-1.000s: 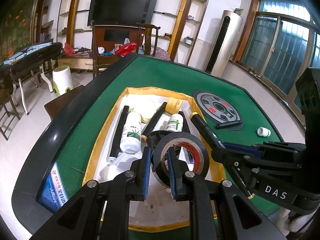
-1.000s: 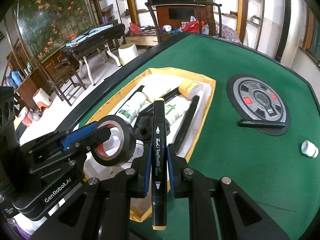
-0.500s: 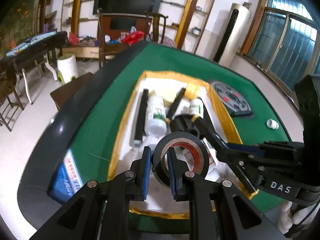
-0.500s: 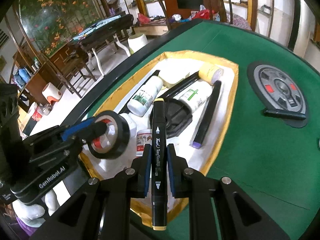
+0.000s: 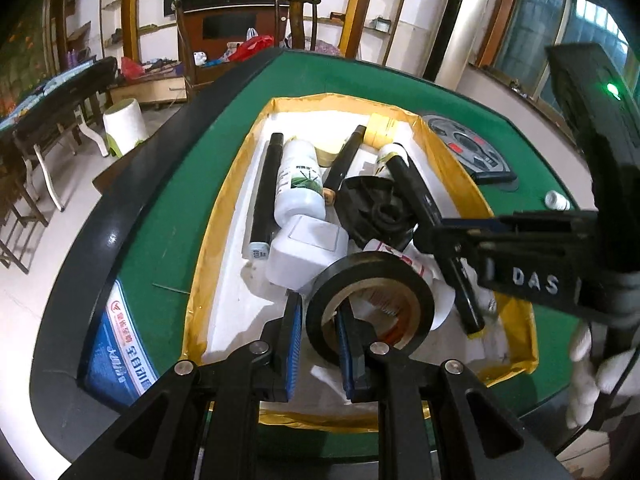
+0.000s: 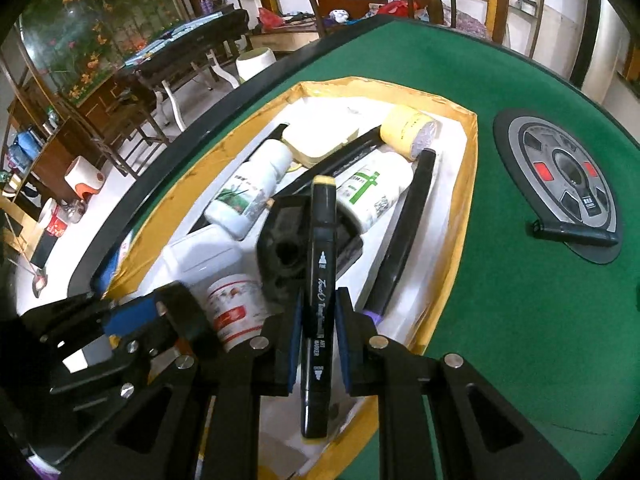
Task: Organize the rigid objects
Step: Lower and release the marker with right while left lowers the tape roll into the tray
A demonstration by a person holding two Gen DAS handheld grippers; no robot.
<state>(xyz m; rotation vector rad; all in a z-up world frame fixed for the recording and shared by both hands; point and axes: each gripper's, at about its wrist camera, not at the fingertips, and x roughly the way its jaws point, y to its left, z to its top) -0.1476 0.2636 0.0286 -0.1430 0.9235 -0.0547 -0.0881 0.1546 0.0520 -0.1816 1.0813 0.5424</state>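
The left gripper [image 5: 318,334] is closed on a roll of black tape [image 5: 370,306]: one side of the ring is pinched between the blue pads, and the roll is held upright over the near end of the yellow-edged tray [image 5: 224,216]. The right gripper [image 6: 318,334] is clamped on a black marker [image 6: 320,280], which is gripped at about its middle and lies along the fingers, its yellow-capped tip pointed toward the far end of the tray. Both grippers are held above the tray, the left one being seen at the lower left of the right wrist view.

Inside the tray, a white bottle with a green leaf label [image 5: 300,184] is laid near the left wall, with a long black marker [image 5: 264,192] beside it. A white box [image 5: 308,248] lies just beyond the tape roll. A black plastic part [image 6: 296,248] sits at the tray's middle, under the held marker. A roll of yellow tape [image 6: 408,130] rests at the tray's far end.
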